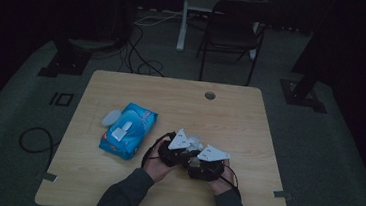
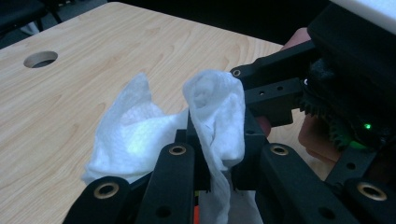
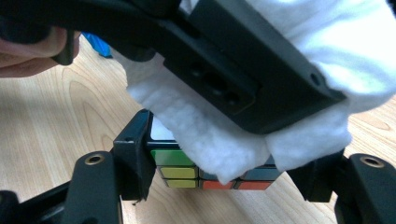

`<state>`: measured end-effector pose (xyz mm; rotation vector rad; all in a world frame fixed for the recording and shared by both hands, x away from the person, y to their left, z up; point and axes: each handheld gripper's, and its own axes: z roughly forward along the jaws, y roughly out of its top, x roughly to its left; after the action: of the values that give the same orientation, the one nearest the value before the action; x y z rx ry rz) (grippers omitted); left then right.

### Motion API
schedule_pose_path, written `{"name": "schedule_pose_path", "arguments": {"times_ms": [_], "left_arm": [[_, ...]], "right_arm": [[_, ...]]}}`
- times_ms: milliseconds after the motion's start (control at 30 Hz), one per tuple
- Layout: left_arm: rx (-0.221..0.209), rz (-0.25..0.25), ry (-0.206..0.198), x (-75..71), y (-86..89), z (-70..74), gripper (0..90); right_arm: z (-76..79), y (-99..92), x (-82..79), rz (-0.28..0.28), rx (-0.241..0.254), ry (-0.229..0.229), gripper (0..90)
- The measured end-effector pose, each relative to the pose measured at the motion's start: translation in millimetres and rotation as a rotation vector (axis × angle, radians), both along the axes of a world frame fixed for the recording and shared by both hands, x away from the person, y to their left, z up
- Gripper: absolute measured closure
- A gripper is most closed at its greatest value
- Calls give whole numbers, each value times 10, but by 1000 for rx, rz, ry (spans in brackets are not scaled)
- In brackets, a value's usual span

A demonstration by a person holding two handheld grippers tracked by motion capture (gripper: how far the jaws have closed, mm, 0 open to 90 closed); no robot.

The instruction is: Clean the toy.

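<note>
The person has both tools together at the near middle of the wooden table point(image 1: 250, 119), and the job in hand looks like wiping a puzzle cube clean. The right gripper point(image 3: 224, 186) is clamped on the Rubik's cube point(image 3: 180, 170): its two black jaws press on opposite sides, with green, yellow and orange stickers peeking out along the near face. The left gripper point(image 2: 219, 158) is pinched tight on a white wet wipe point(image 2: 217, 112), which bunches up out of the jaws and trails off to one side.

Here's the relation that matters: the wipe lies directly on top of the cube. In the right gripper view the left tool's jaw crosses above, wrapped in the white cloth, and the cloth's lower edge drapes over the cube's upper face and a little down its front. So wipe over cube, touching, with the left hand the working one and the right just holding steady. I'd say the next stroke has to run across that top face, along the gap between the right jaws.

Off to the left, well apart, sits the blue wipes pack point(image 1: 129, 130), flap up, with a small pale thing point(image 1: 111, 118) beside it.
</note>
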<state>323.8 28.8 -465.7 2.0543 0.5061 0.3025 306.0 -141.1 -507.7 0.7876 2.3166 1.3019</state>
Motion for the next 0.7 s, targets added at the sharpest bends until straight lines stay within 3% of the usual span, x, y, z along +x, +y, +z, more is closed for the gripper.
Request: {"name": "schedule_pose_path", "arguments": {"times_ms": [333,700], "left_arm": [[-1,6,-17,-10,18,8,817],[-8,59,-22,33,172,17,817]], "right_arm": [[9,-8,-3,-3,4,-4,345],[10,-27,-6,-9,-2,-9,345]]}}
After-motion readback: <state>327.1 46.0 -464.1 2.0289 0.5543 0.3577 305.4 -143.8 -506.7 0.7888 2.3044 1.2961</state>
